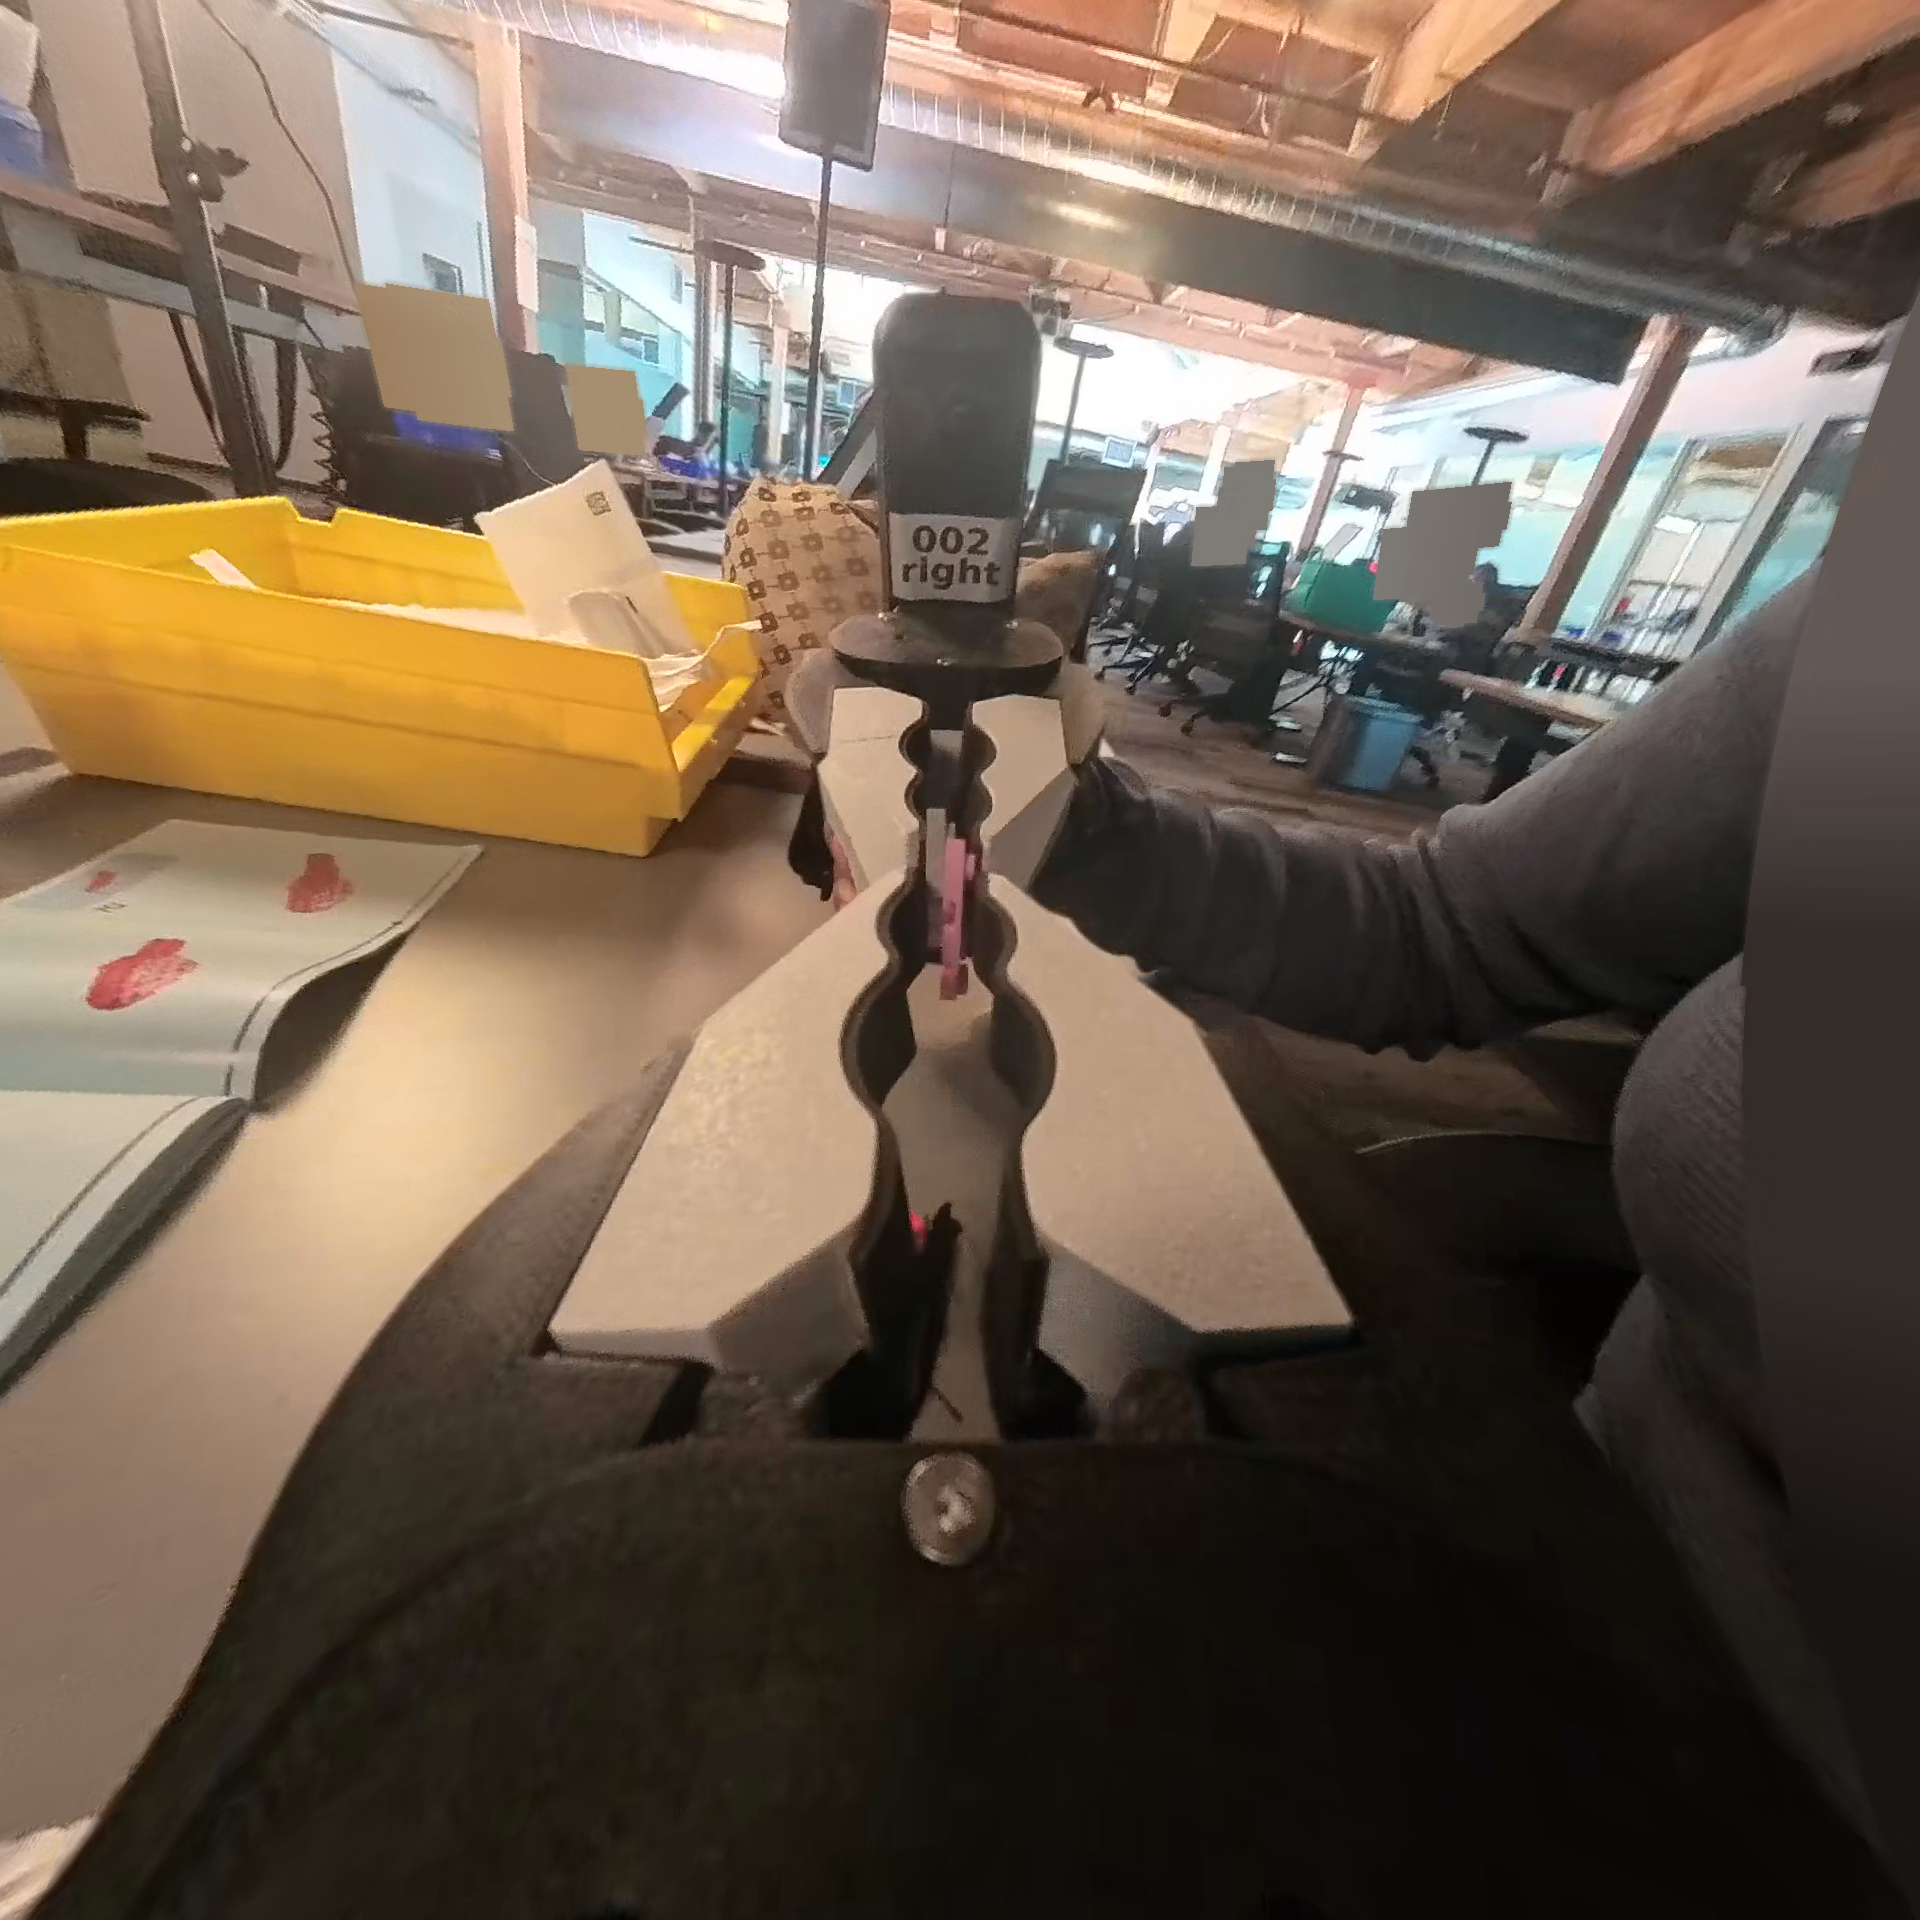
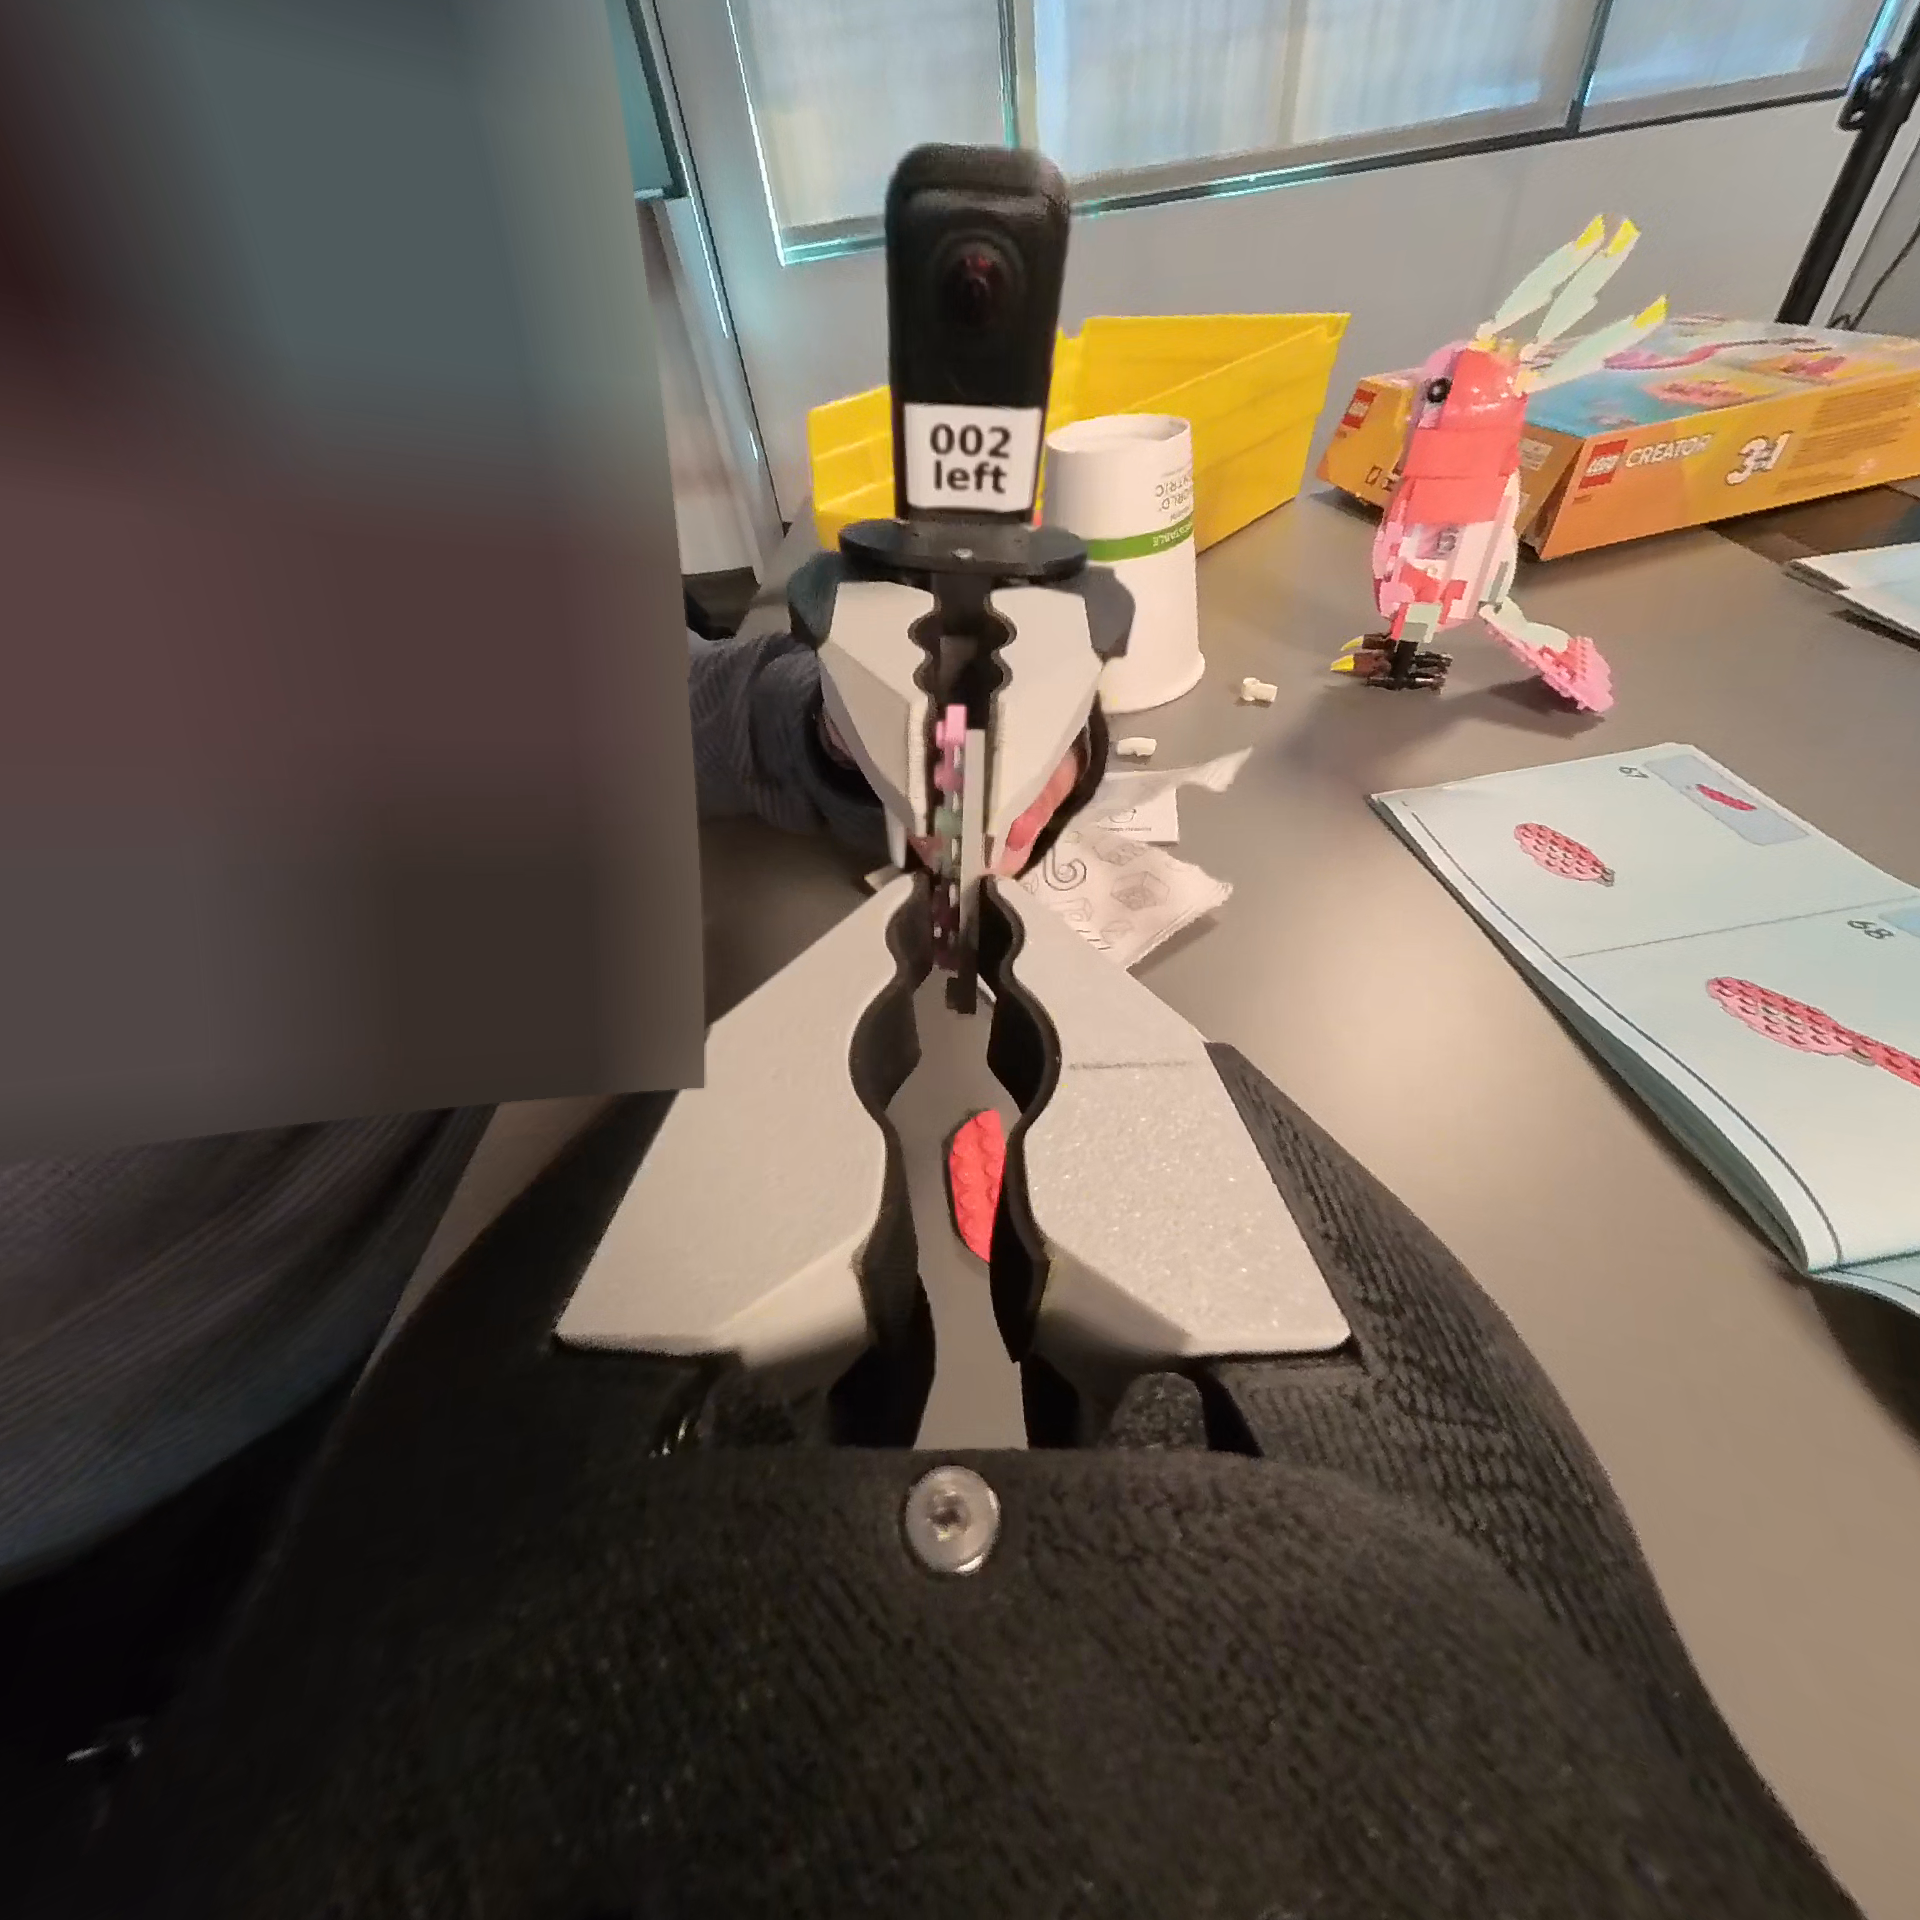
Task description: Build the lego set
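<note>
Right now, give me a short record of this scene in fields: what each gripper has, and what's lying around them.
left gripper: closed on a thin pink brick piece, tip to tip with the other gripper
right gripper: closed on the same flat brick piece
table left view: yellow bin, open instruction booklet
table right view: pink brick bird, white paper cup, toy box, loose red plate

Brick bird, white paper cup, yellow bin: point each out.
brick bird [image 2: 1455,488], right wrist view, on its pink chest.
white paper cup [image 2: 1143,582], right wrist view, on its side wall.
yellow bin [image 1: 343,717], left wrist view, on its front wall.
</note>
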The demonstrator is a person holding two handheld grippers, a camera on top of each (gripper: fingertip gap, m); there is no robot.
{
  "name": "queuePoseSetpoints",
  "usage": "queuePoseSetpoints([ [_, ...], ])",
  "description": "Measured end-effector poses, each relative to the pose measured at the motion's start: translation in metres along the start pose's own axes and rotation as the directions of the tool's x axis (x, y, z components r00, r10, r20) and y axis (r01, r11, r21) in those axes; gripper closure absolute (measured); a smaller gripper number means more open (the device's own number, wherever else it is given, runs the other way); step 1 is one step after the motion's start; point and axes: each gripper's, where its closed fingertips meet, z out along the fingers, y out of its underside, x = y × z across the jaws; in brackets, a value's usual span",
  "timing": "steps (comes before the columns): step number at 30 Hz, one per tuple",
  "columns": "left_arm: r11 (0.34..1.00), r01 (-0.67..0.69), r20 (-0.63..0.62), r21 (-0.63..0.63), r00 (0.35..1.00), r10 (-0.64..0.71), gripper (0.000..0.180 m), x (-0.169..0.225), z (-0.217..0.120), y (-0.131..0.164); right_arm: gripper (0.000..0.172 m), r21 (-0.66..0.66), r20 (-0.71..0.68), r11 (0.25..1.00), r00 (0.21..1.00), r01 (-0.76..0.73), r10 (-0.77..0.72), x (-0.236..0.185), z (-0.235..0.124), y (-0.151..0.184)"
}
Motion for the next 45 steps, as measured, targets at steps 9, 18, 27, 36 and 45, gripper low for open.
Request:
queuePoseSetpoints([
  [9, 0.987, 0.133, 0.131, 0.093, 0.981, -0.144, 0.175, -0.028, -0.006, -0.010, 0.120, 0.025, -0.234, 0.993, 0.966, 0.118, -0.109, 0.029, -0.003, -0.002],
  [18, 0.755, 0.575, 0.039, 0.316, 0.787, -0.616, 0.175, -0.061, -0.023, -0.018, 0.121, -0.716, -0.394, 0.316, 0.014, 0.622, -0.919, 0.068, -0.012, -0.003],
  [27, 0.677, 0.675, -0.048, 0.293, 0.717, -0.695, 0.175, -0.058, -0.017, -0.013, 0.164, -0.846, -0.222, -0.025, -0.394, 0.533, -0.892, 0.056, -0.004, -0.017],
  [36, 0.894, 0.379, 0.399, 0.240, 0.801, -0.446, 0.154, -0.070, -0.047, -0.009, 0.165, -0.734, -0.161, 0.104, -0.023, 0.672, -0.987, 0.064, -0.011, 0.033],
  [45, 0.891, 0.215, 0.374, -0.400, 0.926, -0.055, 0.143, -0.017, -0.022, 0.062, 0.161, -0.663, 0.161, -0.066, 0.057, 0.746, -0.985, 0.062, -0.017, 0.088],
])
